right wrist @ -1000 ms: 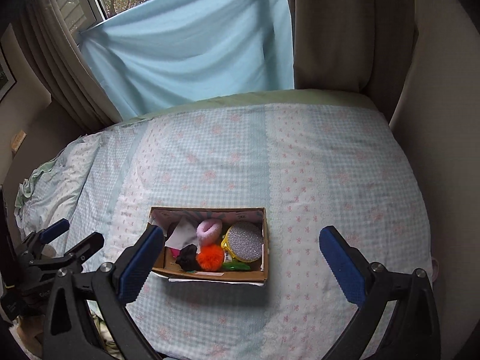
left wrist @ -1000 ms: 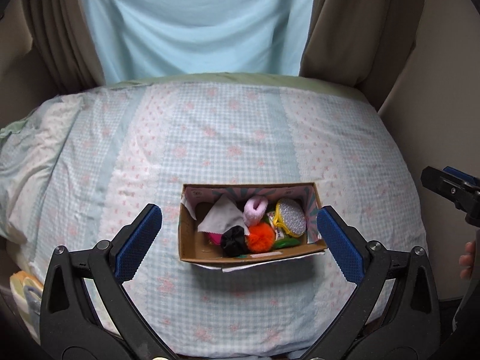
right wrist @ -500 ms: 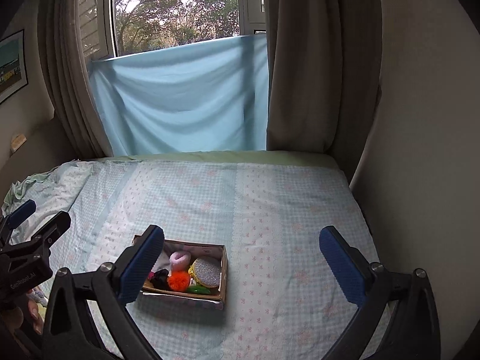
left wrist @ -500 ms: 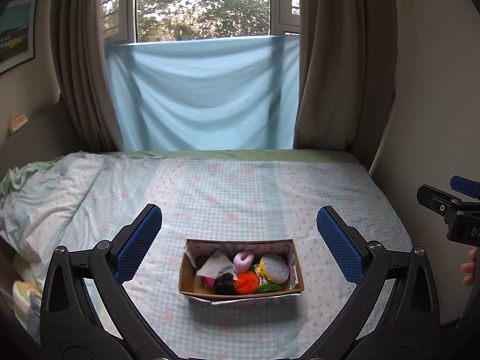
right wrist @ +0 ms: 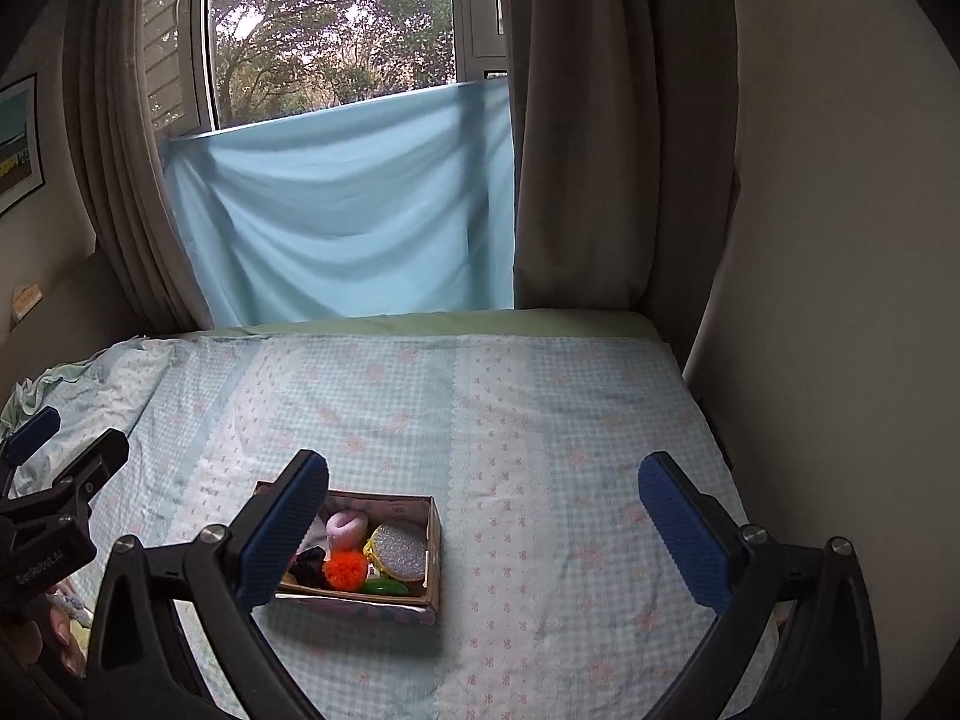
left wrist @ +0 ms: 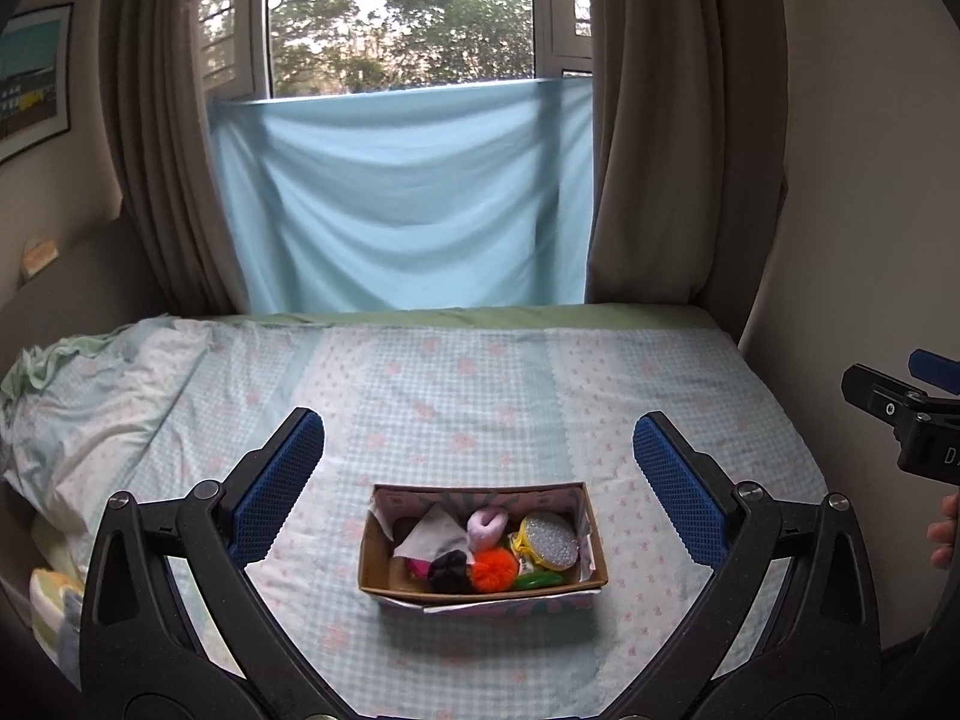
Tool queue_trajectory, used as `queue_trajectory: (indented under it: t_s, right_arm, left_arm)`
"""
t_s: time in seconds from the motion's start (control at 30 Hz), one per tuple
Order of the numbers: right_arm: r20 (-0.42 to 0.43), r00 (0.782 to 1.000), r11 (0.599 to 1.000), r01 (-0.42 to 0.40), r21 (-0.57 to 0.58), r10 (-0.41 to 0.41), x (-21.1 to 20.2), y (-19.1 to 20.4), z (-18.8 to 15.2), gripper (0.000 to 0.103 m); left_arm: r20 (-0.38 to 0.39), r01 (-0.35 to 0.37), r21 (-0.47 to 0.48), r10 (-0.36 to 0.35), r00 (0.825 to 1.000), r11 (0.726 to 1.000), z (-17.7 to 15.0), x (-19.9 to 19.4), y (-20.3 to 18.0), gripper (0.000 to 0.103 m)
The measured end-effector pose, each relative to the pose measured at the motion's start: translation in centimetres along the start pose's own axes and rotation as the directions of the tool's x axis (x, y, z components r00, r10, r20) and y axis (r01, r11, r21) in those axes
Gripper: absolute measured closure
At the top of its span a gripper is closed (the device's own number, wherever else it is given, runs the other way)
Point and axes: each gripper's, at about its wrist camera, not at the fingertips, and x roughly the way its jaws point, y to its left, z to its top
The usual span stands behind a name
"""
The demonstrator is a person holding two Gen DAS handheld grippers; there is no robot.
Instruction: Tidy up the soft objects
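Both the left tongs [left wrist: 479,483] and right tongs [right wrist: 483,525] hang released, well above the bed [left wrist: 480,384]. The cardboard box [left wrist: 480,591] of soft objects sits near its front edge (already crowded); a clumsy grab could likely tip it on the yielding quilt.

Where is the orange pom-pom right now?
In the left wrist view the orange pom-pom lies in the cardboard box on the bed, at the near wall, between a black scrunchie and a green item.

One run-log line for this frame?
left gripper: open, empty | right gripper: open, empty | box: on bed, full of soft items
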Motion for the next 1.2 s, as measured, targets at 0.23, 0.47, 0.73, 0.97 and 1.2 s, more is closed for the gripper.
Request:
queue_trajectory:
  t_s: [0.23, 0.47, 0.73, 0.97, 1.2]
  right_arm:
    - [-0.006, 1.0, 1.0, 0.001, 0.004, -0.001, 0.2, 0.04, 0.08, 0.0]
    - [-0.001, 1.0, 1.0, 0.002, 0.0, -0.002, 0.29, 0.28, 0.23, 0.0]
    - [0.017, 1.0, 1.0, 0.005, 0.001, -0.005, 0.22, 0.42, 0.47, 0.0]
    - [0.027, 1.0, 1.0, 0.005, -0.003, -0.005, 0.37, 0.46, 0.87, 0.0]
    - [0.028, 1.0, 1.0, 0.0, -0.008, 0.0, 0.46, 0.85, 0.97, 0.0]
  left_arm:
    - [0.002, 0.0, 0.003, 0.0, 1.0, 1.0, 0.01, 0.42, 0.22, 0.0]
    - [0.003, -0.002, 0.006, 0.002, 1.0, 1.0, -0.02, 0.63, 0.42, 0.0]
    - [0.017, -0.002, 0.02, 0.002, 1.0, 1.0, 0.19, 0.76, 0.11, 0.0]
    - [0.03, -0.003, 0.022, 0.002, 1.0, 1.0, 0.54, 0.68, 0.13, 0.0]
    - [0.035, -0.003, 0.025, 0.003, 0.999, 1.0, 0.63, 0.45, 0.05, 0.0]
